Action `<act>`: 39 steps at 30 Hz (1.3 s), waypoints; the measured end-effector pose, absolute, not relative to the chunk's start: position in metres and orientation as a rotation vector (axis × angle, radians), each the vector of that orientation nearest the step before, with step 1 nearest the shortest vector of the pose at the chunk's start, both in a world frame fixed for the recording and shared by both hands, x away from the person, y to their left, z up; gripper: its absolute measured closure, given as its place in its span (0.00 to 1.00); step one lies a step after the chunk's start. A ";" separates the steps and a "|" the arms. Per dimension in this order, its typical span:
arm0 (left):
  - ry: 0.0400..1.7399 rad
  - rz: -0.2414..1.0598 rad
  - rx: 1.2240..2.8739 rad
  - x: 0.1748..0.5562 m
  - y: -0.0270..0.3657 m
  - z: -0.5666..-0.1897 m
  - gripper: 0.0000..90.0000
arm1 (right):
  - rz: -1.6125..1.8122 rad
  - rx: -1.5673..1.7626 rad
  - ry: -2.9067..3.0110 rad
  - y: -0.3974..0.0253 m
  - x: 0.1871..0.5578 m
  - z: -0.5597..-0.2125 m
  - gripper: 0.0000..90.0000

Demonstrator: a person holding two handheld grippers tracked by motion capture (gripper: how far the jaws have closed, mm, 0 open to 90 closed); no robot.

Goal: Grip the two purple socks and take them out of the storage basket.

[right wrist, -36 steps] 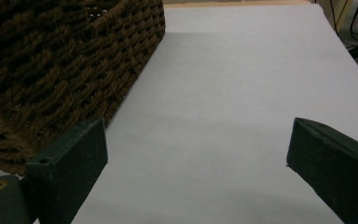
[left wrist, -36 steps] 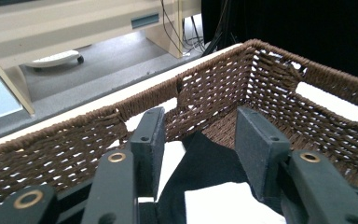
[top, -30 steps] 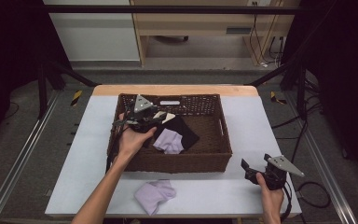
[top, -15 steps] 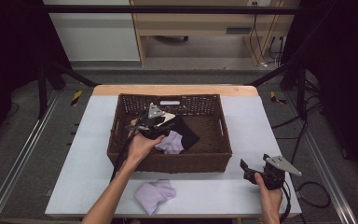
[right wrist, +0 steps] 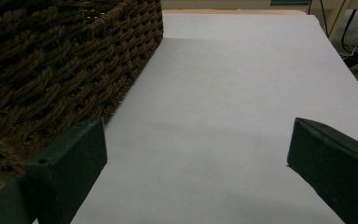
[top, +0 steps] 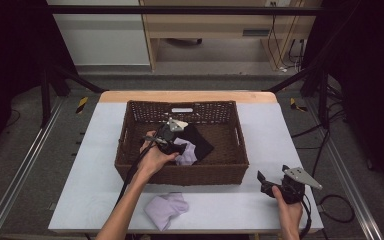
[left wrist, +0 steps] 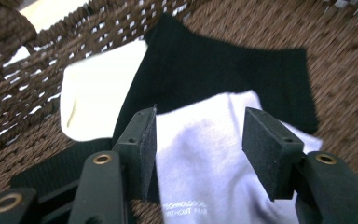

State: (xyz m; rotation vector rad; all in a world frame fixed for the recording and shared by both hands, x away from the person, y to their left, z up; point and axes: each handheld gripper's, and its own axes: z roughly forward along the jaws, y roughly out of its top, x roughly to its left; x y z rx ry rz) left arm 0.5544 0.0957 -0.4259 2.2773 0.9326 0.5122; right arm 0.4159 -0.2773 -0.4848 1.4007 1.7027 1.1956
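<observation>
A brown wicker basket [top: 130,150] stands mid-table. Inside it lie a lavender sock [top: 187,154], a black sock [top: 200,141] and a white sock [left wrist: 98,100]. My left gripper [top: 174,146] is down in the basket, held by a hand. In the left gripper view it [left wrist: 199,137] is open, with its jaws either side of the lavender sock [left wrist: 205,158], which overlaps the black sock [left wrist: 214,70]. My right gripper [top: 266,183] rests low at the table's front right, open and empty [right wrist: 196,154], beside the basket's corner [right wrist: 51,60].
A second lavender sock [top: 166,209] lies crumpled on the white tabletop [top: 220,205] in front of the basket, near the front edge. Bare tabletop [right wrist: 242,84] stretches to the right of the basket. Metal frame rails run along both sides of the table.
My left gripper has moved right and lower inside the basket, onto the lavender sock. The right gripper has barely moved.
</observation>
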 end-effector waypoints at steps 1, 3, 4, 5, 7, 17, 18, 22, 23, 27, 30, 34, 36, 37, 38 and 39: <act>0.941 0.479 2.286 0.556 0.095 -0.428 0.48 | 1.195 1.400 1.702 -0.277 0.416 -0.485 0.06; 0.944 0.473 2.296 0.556 0.095 -0.429 0.47 | 1.194 1.401 1.703 -0.277 0.416 -0.485 0.06; 0.944 0.445 2.313 0.558 0.095 -0.432 0.46 | 1.193 1.401 1.704 -0.277 0.416 -0.485 0.06; 0.944 0.445 2.313 0.558 0.095 -0.432 0.44 | 1.193 1.401 1.703 -0.277 0.416 -0.485 0.06; 0.948 0.417 2.352 0.560 0.095 -0.435 0.43 | 1.194 1.401 1.703 -0.277 0.416 -0.485 0.06; 0.931 0.353 2.436 0.563 0.096 -0.443 0.53 | 1.194 1.403 1.703 -0.277 0.416 -0.485 0.06; 0.932 0.344 2.447 0.563 0.097 -0.443 0.57 | 1.194 1.402 1.703 -0.277 0.416 -0.485 0.06; 0.925 0.316 2.463 0.562 0.098 -0.442 0.71 | 1.196 1.404 1.700 -0.277 0.416 -0.485 0.06; 0.933 0.303 2.460 0.562 0.098 -0.442 0.75 | 1.196 1.404 1.701 -0.277 0.416 -0.485 0.06; 0.951 0.307 2.444 0.562 0.099 -0.439 0.87 | 1.198 1.406 1.700 -0.277 0.416 -0.485 0.06; 0.945 0.342 2.413 0.560 0.100 -0.434 0.88 | 1.202 1.407 1.698 -0.278 0.416 -0.485 0.06; 0.933 0.396 2.288 0.555 0.104 -0.427 0.88 | 1.203 1.406 1.697 -0.278 0.416 -0.485 0.06; 0.933 0.414 2.249 0.553 0.108 -0.423 0.88 | 1.202 1.407 1.698 -0.278 0.416 -0.485 0.06; 0.933 0.426 2.227 0.552 0.109 -0.421 0.88 | 1.202 1.406 1.698 -0.277 0.416 -0.485 0.06; 0.932 0.437 2.206 0.551 0.111 -0.420 0.88 | 1.201 1.406 1.698 -0.278 0.416 -0.485 0.06; 0.927 0.449 2.180 0.550 0.113 -0.418 0.88 | 1.202 1.406 1.696 -0.277 0.416 -0.485 0.06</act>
